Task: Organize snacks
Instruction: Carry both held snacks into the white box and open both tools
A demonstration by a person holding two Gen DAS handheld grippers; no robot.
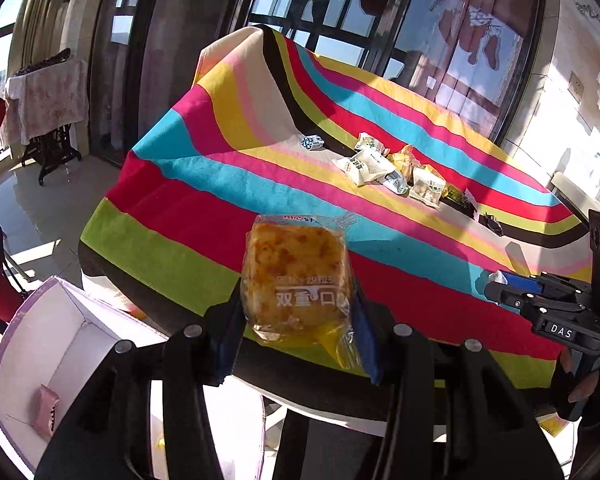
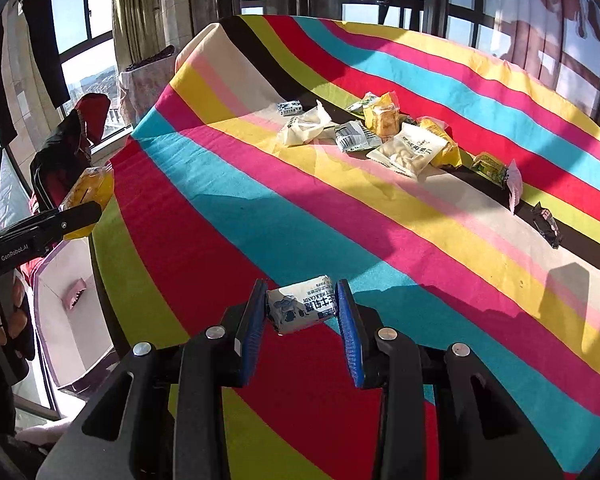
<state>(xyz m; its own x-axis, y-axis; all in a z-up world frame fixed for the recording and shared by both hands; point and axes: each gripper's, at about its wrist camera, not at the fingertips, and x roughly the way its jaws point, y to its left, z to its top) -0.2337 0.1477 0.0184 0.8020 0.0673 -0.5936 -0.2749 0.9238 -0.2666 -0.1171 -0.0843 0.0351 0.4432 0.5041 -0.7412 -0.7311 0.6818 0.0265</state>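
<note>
My left gripper point(image 1: 296, 316) is shut on a clear packet with a golden-brown pastry point(image 1: 296, 272), held in the air near the table's left edge. In the right wrist view that same packet point(image 2: 90, 188) shows at far left. My right gripper point(image 2: 303, 312) is shut on a small white-and-blue milk candy packet point(image 2: 302, 308), held over the striped cloth. A white open box point(image 1: 56, 344) stands below the table's left side with a pink packet point(image 1: 46, 412) inside. A heap of snack packets point(image 2: 384, 136) lies on the far part of the table.
The table wears a bright striped cloth point(image 2: 260, 208). A small blue-and-white packet point(image 1: 312, 142) lies apart from the heap, and dark packets point(image 2: 546, 220) lie at the right. A red chair point(image 2: 76, 136) stands off the table's left; windows and curtains are behind.
</note>
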